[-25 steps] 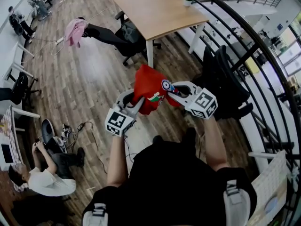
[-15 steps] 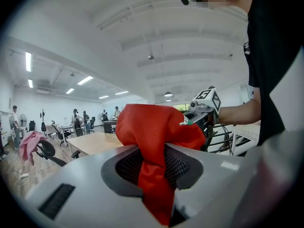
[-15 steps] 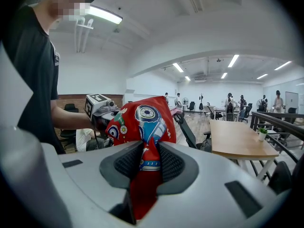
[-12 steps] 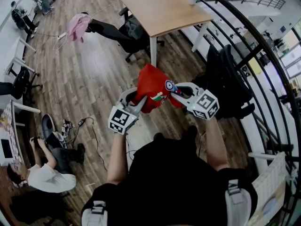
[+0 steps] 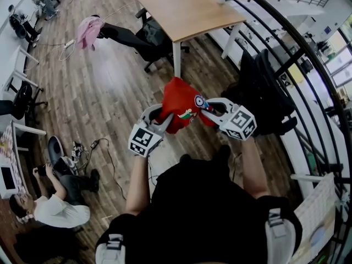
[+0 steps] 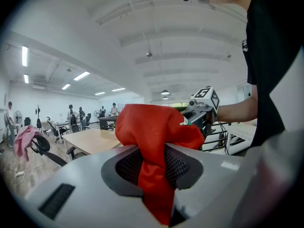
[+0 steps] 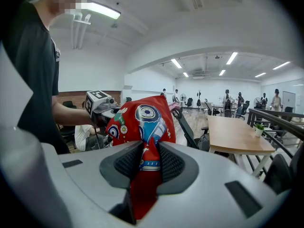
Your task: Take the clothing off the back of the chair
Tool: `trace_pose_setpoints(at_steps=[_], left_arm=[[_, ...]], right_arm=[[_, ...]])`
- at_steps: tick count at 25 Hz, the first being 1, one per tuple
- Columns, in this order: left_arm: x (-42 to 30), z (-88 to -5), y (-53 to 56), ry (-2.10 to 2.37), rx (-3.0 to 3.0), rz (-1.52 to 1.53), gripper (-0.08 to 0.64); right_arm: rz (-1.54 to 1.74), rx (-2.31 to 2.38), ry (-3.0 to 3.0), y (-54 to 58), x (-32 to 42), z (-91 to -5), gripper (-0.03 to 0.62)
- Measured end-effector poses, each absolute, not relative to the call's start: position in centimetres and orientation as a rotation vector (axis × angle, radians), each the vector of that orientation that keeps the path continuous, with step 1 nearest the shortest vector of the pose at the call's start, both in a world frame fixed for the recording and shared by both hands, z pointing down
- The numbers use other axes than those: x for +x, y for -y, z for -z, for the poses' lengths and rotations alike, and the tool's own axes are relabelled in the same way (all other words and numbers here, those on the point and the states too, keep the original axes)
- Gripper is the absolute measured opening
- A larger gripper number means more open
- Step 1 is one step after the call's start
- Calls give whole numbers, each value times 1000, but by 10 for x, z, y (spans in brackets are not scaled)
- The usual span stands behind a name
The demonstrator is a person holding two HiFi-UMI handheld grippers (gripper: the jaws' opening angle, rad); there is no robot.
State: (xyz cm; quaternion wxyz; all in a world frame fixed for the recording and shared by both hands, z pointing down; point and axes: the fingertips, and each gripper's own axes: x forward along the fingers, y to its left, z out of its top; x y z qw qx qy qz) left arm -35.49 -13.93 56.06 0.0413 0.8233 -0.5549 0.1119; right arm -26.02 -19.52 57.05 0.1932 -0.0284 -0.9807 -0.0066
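A red garment [image 5: 179,106] with a printed round badge hangs bunched in the air between both grippers, above the wooden floor. My left gripper [image 5: 160,122] is shut on its left side; red cloth [image 6: 154,160] is pinched between the jaws. My right gripper [image 5: 204,108] is shut on the printed side of the garment [image 7: 142,127]. A black office chair [image 5: 267,95] stands just right of my hands, by the railing. A second black chair [image 5: 132,40] across the floor carries a pink garment [image 5: 88,31] on its back.
A wooden table [image 5: 184,7] on white legs stands ahead. A black curved railing [image 5: 308,65] runs along the right. A person in a white shirt [image 5: 52,208] sits on the floor at lower left beside cables [image 5: 102,147]. Desks and chairs line the left wall.
Both grippers have sunk slightly with the red garment still held between them. The view has shifted a little; nothing was let go.
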Motion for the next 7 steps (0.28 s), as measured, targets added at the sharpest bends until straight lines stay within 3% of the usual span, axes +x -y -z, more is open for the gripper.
trace_pose_setpoints(at_steps=[7], left_arm=[[-350,-576,138,1656,2503,-330,104]], right_arm=[[51,-58,2714,194,-256,-572,87]])
